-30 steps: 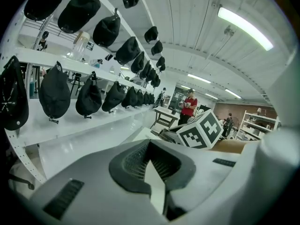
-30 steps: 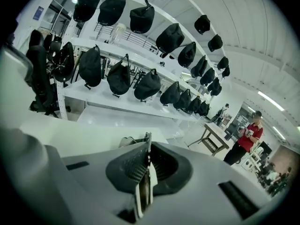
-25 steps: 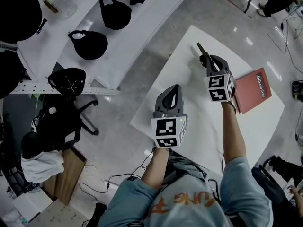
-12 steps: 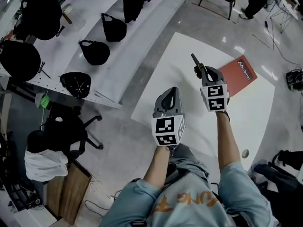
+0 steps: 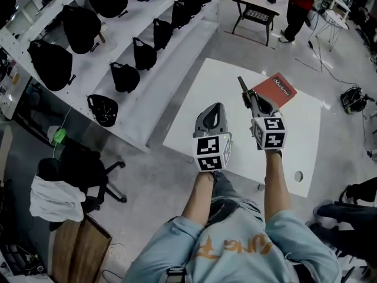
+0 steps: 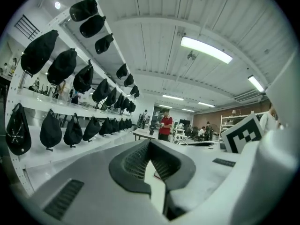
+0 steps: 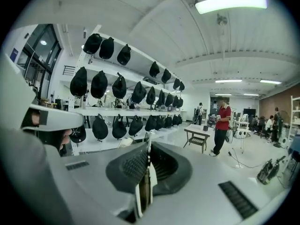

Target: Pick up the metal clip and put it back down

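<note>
My right gripper (image 5: 252, 96) is held high above the white table (image 5: 194, 122), shut on a thin dark metal clip (image 5: 242, 86) that sticks out past its tips. In the right gripper view the clip (image 7: 148, 146) shows as a narrow upright strip pinched between the jaws of the right gripper (image 7: 149, 159). My left gripper (image 5: 217, 106) hangs beside it to the left at about the same height, its jaws shut with nothing between them. The left gripper (image 6: 150, 144) points level toward the room, with the right gripper's marker cube (image 6: 241, 134) at its right.
A red book (image 5: 275, 89) lies at the table's far edge. White shelves with several black caps (image 5: 126, 75) run along the left. A small dark side table (image 5: 254, 13) and a person in a red top (image 5: 297, 5) stand beyond. An office chair (image 5: 82, 170) stands at lower left.
Both grippers have risen well above the table, which now looks smaller and farther below. The right gripper keeps the clip in its jaws and has rolled somewhat.
</note>
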`<state>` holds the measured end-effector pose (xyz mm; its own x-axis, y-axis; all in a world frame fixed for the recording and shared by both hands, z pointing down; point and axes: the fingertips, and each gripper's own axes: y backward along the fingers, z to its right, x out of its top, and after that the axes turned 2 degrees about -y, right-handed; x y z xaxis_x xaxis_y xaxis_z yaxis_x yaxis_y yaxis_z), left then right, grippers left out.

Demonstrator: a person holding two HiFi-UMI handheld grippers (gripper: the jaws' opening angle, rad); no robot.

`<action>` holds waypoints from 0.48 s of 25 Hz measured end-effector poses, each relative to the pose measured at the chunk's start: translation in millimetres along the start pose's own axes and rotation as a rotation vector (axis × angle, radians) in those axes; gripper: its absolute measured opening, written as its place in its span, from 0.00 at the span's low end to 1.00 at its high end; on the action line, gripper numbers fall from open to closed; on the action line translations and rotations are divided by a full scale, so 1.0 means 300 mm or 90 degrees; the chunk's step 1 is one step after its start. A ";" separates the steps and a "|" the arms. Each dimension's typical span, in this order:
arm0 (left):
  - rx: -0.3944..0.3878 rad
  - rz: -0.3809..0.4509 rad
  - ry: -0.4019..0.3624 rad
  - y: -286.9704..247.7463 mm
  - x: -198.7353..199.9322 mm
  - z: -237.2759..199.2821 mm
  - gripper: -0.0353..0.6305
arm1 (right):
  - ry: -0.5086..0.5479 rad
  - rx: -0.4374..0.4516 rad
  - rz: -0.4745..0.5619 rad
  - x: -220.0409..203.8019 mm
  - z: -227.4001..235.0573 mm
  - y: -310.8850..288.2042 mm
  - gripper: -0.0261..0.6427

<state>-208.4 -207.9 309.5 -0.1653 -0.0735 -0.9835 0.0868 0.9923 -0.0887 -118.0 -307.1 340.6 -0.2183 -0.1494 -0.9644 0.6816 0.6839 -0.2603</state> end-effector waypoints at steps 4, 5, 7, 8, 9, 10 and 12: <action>-0.011 0.025 -0.002 0.091 0.038 0.058 0.07 | -0.016 -0.018 0.030 0.036 -0.003 0.159 0.08; -0.014 0.029 -0.002 0.110 0.044 0.071 0.07 | -0.018 -0.023 0.037 0.043 -0.003 0.196 0.08; -0.021 0.033 0.000 0.145 0.050 0.096 0.07 | -0.021 -0.033 0.047 0.054 -0.002 0.268 0.08; -0.025 0.034 0.001 0.160 0.051 0.108 0.07 | -0.023 -0.038 0.052 0.054 0.001 0.303 0.08; -0.029 0.035 0.004 0.175 0.050 0.120 0.07 | -0.024 -0.042 0.057 0.054 0.003 0.336 0.08; -0.032 0.037 0.007 0.187 0.048 0.130 0.07 | -0.025 -0.044 0.064 0.054 0.005 0.367 0.08; -0.038 0.038 0.013 0.208 0.043 0.149 0.07 | -0.026 -0.041 0.081 0.053 0.005 0.424 0.08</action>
<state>-161.1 -151.6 284.2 -0.1823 -0.0121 -0.9832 0.0388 0.9991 -0.0195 -33.6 -223.6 292.1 -0.1039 -0.0864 -0.9908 0.6553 0.7435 -0.1336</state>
